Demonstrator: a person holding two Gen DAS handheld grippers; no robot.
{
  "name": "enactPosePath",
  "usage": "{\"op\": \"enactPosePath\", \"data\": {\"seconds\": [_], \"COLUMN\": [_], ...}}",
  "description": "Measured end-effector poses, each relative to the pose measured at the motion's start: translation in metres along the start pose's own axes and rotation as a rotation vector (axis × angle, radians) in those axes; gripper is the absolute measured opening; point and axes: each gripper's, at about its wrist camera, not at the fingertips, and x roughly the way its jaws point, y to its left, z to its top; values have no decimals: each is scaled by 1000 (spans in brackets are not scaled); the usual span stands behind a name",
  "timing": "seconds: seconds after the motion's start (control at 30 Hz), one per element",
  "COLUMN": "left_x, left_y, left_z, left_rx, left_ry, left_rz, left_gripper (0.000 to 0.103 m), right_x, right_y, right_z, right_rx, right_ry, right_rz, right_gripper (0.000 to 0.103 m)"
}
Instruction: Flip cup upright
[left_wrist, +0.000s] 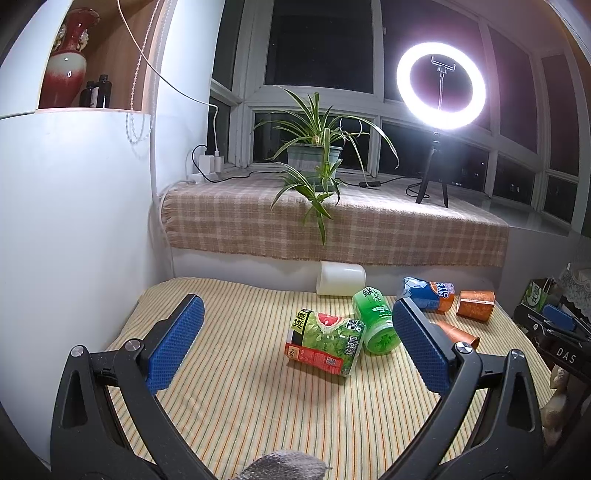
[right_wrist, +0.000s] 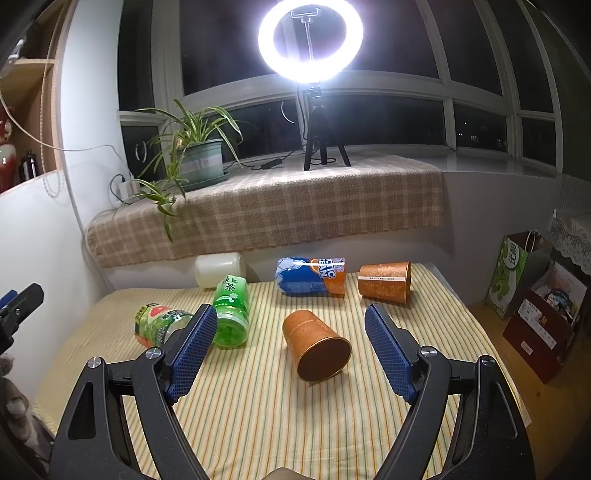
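Striped surface (right_wrist: 258, 406) spread wide, and on it the orange-brown paper cup (right_wrist: 317, 345) lies tipped on its side, open mouth toward the camera, fine printed pattern round its wall — it sits between and just ahead of the right hand-held gripper (right_wrist: 291, 349), whose blue pads gape wide and touch nothing. Left hand-held gripper (left_wrist: 297, 345) gapes wide too, empty, the grapefruit-label bottle (left_wrist: 325, 347) and the green bottle (left_wrist: 375, 319) marked 绿茶 lying between its fingers — lettering on the blue-and-orange bottle (right_wrist: 312, 277) only partly readable.
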Motion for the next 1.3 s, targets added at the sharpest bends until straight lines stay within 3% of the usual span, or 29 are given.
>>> {"op": "enactPosePath", "data": {"seconds": [1.3], "left_x": [2], "left_y": [5], "left_z": [-8], "left_rx": [-5], "left_ry": [12], "left_rz": [10], "left_gripper": [103], "right_x": [13], "right_y": [7], "right_z": [0], "right_rx": [6], "right_ry": [38], "right_rz": [12], "right_gripper": [82]}}
